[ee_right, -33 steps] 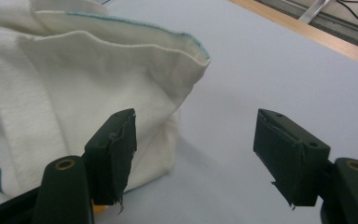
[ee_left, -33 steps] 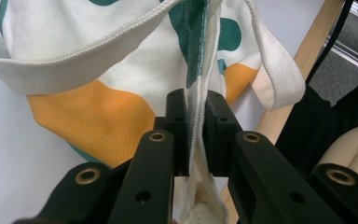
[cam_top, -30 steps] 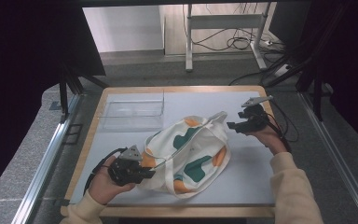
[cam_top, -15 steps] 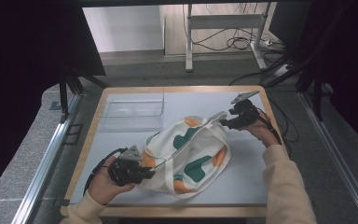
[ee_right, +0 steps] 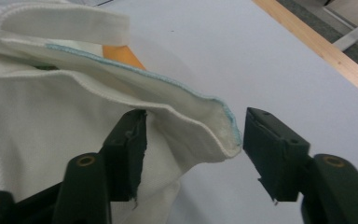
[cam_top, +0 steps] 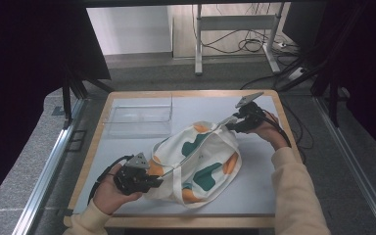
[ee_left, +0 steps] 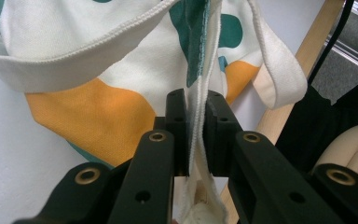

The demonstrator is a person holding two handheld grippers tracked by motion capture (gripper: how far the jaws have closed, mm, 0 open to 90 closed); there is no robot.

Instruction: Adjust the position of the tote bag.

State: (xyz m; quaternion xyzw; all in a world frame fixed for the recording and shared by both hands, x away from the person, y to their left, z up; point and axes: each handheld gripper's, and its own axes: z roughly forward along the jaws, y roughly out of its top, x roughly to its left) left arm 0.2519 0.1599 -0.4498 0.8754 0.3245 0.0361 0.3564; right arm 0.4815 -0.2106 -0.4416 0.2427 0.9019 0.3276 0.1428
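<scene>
A white cloth tote bag (cam_top: 200, 161) with green and orange patches lies slumped in the middle of the table. My left gripper (cam_top: 159, 181) is at its near left end, shut on a fold of the bag's fabric (ee_left: 196, 70) that runs up between the pads. At the far right corner is my right gripper (cam_top: 230, 125). Its jaws have just been closing around the bag's hemmed rim (ee_right: 186, 116). In the right gripper view the right gripper (ee_right: 193, 140) is still open, the rim's corner lying between the pads with a gap at the right pad (ee_right: 265, 144).
A clear plastic box (cam_top: 139, 115) stands at the table's back left. The pale tabletop (cam_top: 264, 196) has a wooden border. Cables trail from both grippers, and a loose bag handle (ee_left: 279, 70) hangs near the table's front edge.
My right gripper has moved left to the bag's far corner, and its jaws have narrowed around the rim. The left gripper and its grip have not changed.
</scene>
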